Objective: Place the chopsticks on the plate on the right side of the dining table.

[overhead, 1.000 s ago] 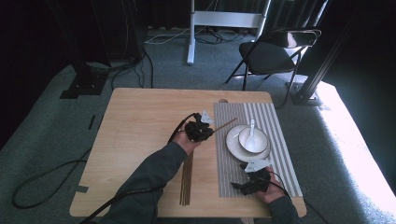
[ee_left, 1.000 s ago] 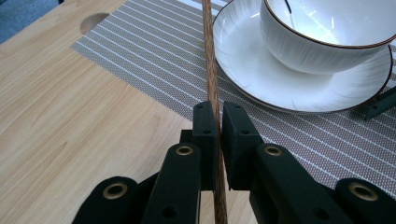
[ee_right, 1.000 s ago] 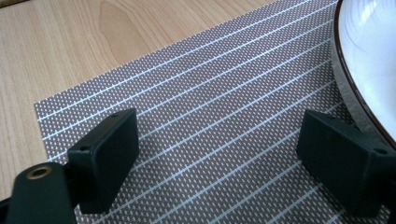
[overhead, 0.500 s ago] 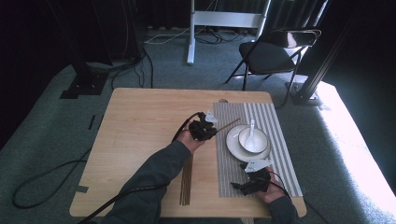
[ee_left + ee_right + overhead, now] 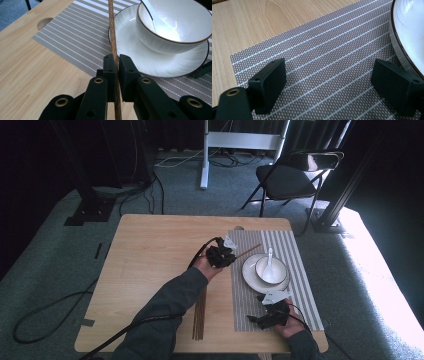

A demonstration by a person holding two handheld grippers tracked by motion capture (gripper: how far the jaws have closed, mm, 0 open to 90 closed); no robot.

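Lying at the table's 7 o'clock edge in the high view, a bundle of brown chopsticks point(image 5: 199, 312) rests on the bare wood of the table point(image 5: 150, 250), partly under the person's left sleeve point(image 5: 165, 310). Toward 1 o'clock from it, the left gripper point(image 5: 226, 255) sits near the table's centre, at the 9 o'clock border of the striped placemat point(image 5: 295, 250). Its jaws are pinched tight on 1 chopstick point(image 5: 113, 40), which in the left gripper view runs up between them toward 12 o'clock, over the mat and just beside the plate's rim. The white plate point(image 5: 250, 272) lies on the mat and carries a white bowl point(image 5: 274, 270) with a dark rim; a white spoon point(image 5: 270, 260) rests inside the bowl. At the mat's 6 o'clock end, the right gripper point(image 5: 256, 321) hovers low, held in the right hand point(image 5: 287, 325). Its jaws stand wide apart over the striped mat, gripping nothing, with the plate's edge point(image 5: 404, 37) at 2 o'clock in the right gripper view.
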